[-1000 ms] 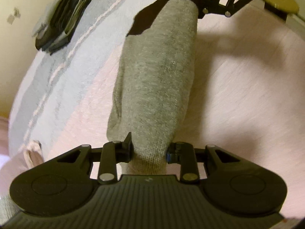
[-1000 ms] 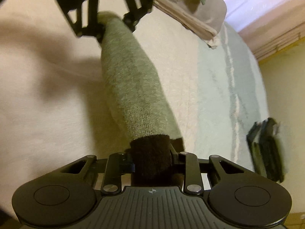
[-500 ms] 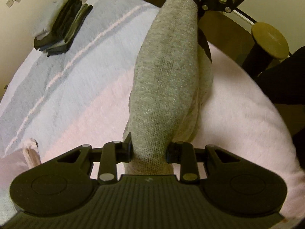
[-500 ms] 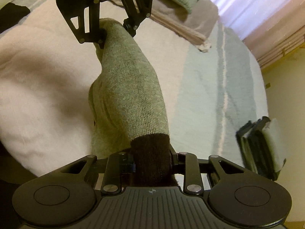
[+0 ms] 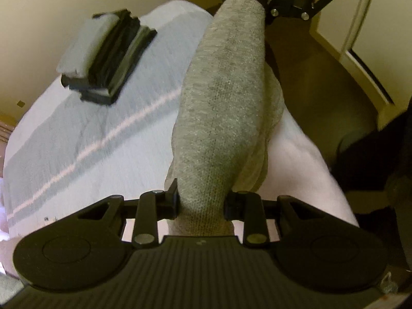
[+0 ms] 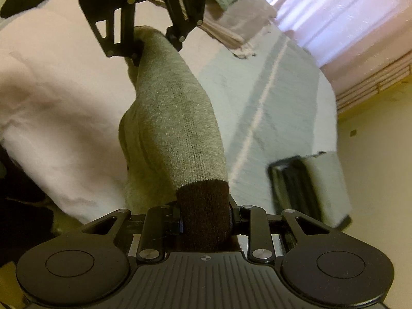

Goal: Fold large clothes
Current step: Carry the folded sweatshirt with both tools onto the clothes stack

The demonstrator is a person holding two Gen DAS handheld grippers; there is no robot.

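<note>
A grey knit garment (image 5: pixel 226 97) with a dark brown edge (image 6: pixel 203 216) hangs stretched between my two grippers, above the bed. My left gripper (image 5: pixel 202 203) is shut on its grey end. My right gripper (image 6: pixel 204 222) is shut on the dark brown end. In the left wrist view the right gripper (image 5: pixel 267 13) shows at the top, pinching the far end. The left gripper (image 6: pixel 152 49) is at the top of the right wrist view. Slack folds of the garment (image 6: pixel 139 154) sag below the taut part.
The bed has a pale pink blanket (image 6: pixel 51 97) and a grey striped cover (image 5: pixel 85 134). A stack of folded dark and grey clothes (image 5: pixel 103 59) lies near the cover's far end. Folded clothes (image 6: pixel 231 2) lie near a curtained window (image 6: pixel 334 13). Dark floor (image 5: pixel 309 82) lies beyond the bed's edge.
Both grippers have risen with the garment, lifting it off the pink blanket. The views have swung so the bed's edge, the floor and the folded stack show more.
</note>
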